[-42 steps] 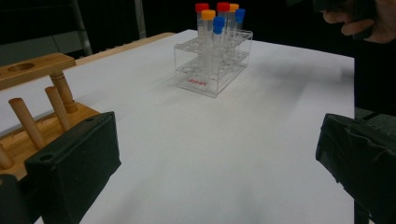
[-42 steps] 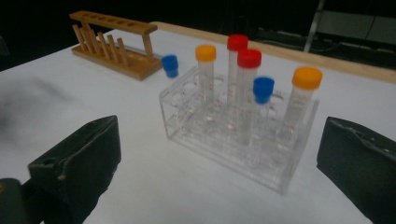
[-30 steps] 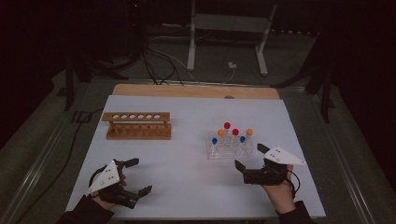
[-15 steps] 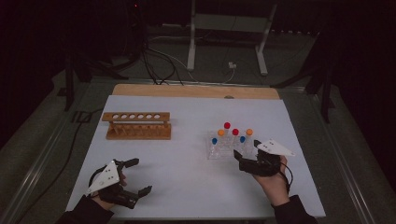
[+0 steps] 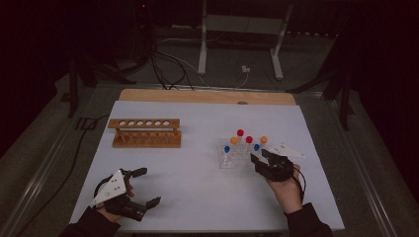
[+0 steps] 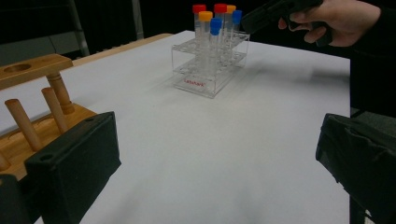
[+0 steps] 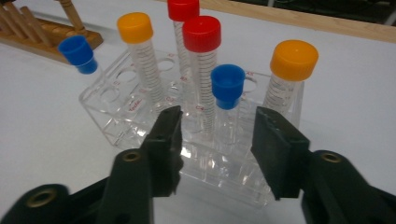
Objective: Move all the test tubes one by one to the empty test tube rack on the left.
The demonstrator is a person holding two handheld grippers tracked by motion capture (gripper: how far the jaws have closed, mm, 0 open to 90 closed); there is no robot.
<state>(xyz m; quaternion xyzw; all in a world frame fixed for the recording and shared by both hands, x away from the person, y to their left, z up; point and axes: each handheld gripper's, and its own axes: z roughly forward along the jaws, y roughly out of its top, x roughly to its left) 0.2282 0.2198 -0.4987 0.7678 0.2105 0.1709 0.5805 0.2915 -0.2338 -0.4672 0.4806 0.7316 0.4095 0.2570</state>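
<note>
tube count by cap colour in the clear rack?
Red-capped clear plastic tubes: 2
Orange-capped clear plastic tubes: 2
Blue-capped clear plastic tubes: 2
Total: 6, all standing in the clear plastic rack.

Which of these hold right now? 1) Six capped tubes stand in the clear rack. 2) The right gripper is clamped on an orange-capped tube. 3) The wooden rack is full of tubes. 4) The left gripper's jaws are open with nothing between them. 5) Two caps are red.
1) True: six capped tubes stand in the clear rack.
2) False: the right gripper, whose jaws have just been closing, lines up on the near blue-capped tube without its pads pressing it; the orange-capped tube stands beside.
3) False: the wooden rack shows bare holes.
4) True: the left gripper gapes over bare table.
5) True: two red caps, two blue, two orange.
</note>
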